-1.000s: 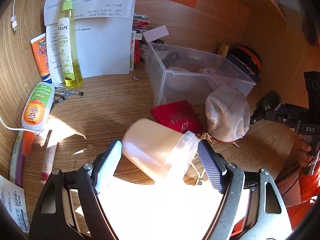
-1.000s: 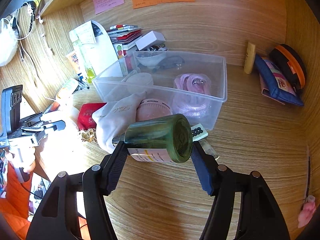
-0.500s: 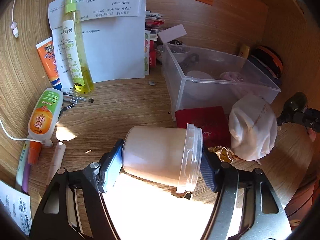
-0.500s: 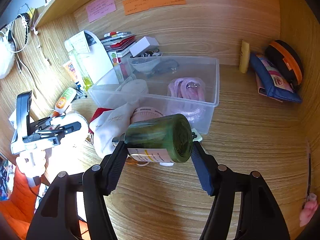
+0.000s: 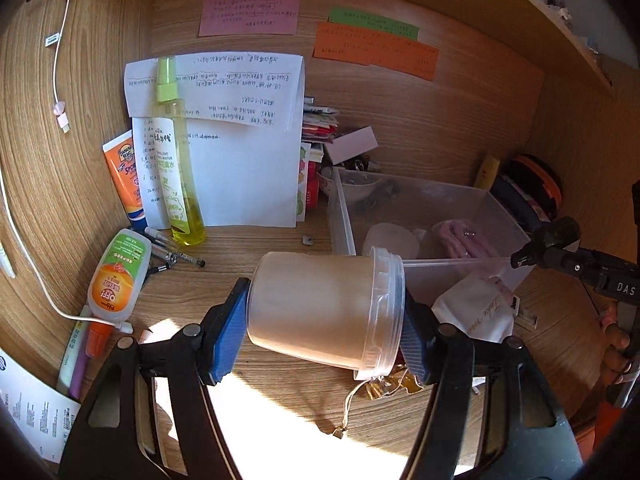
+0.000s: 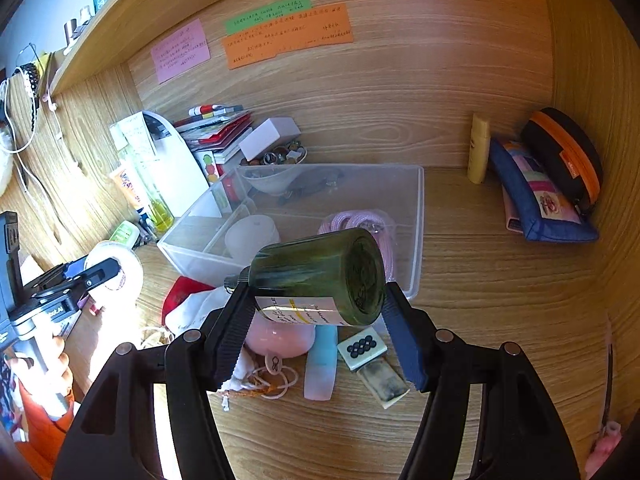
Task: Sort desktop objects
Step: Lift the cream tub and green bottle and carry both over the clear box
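My left gripper [image 5: 320, 316] is shut on a white plastic jar [image 5: 320, 308] with a clear lid, held sideways above the desk, just left of the clear plastic bin [image 5: 460, 276]. My right gripper [image 6: 316, 300] is shut on a dark green bottle [image 6: 320, 268] with a white label, held sideways in front of the bin's [image 6: 418, 216] near wall. The bin holds a pink cord [image 6: 360, 220], a white round lid [image 6: 250, 234] and a small bowl [image 6: 272, 182]. The right gripper with the green bottle also shows in the left wrist view [image 5: 556, 236].
A yellow spray bottle [image 5: 176, 168], orange tubes [image 5: 120, 176] and pens [image 5: 176, 256] lie at the left by paper sheets [image 5: 240, 160]. A white cloth pouch [image 5: 476, 312], red pouch [image 6: 180, 296], pink object [image 6: 280, 340], blue tube [image 6: 320, 364] and tile [image 6: 362, 346] lie before the bin. Pencil cases [image 6: 548, 184] sit at right.
My left gripper has lifted the white jar higher and toward the bin. My right gripper has raised the green bottle up and closer to the bin's near wall.
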Motion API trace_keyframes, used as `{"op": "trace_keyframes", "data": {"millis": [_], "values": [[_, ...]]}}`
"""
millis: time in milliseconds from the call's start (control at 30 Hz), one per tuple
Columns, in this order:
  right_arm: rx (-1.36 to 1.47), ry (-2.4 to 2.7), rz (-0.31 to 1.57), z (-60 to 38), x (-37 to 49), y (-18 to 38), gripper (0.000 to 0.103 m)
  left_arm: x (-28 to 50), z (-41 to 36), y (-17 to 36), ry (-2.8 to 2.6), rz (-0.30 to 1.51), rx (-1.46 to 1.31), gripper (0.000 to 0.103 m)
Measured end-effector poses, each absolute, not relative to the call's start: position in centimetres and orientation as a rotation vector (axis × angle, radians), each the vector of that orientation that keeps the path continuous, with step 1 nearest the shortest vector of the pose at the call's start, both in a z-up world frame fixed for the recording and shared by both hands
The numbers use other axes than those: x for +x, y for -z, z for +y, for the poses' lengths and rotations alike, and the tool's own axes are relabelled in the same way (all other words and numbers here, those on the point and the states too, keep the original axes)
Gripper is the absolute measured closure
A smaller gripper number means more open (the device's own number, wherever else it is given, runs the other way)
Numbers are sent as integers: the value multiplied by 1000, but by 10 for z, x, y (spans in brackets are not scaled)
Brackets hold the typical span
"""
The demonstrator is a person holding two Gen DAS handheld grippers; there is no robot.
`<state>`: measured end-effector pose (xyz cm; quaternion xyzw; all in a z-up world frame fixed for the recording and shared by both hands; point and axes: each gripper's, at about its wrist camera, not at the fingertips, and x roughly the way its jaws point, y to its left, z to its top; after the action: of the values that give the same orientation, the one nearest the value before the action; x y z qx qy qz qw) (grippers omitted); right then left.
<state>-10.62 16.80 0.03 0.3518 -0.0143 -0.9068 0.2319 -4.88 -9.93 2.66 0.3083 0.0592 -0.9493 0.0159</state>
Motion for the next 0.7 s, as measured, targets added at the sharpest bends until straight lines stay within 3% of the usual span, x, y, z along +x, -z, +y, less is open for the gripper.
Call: {"op": "trace_keyframes", "data": {"millis": [700], "values": [[981, 2524, -63, 158, -158, 1, 42, -128, -51, -42, 3033, 130, 1002, 37]]}}
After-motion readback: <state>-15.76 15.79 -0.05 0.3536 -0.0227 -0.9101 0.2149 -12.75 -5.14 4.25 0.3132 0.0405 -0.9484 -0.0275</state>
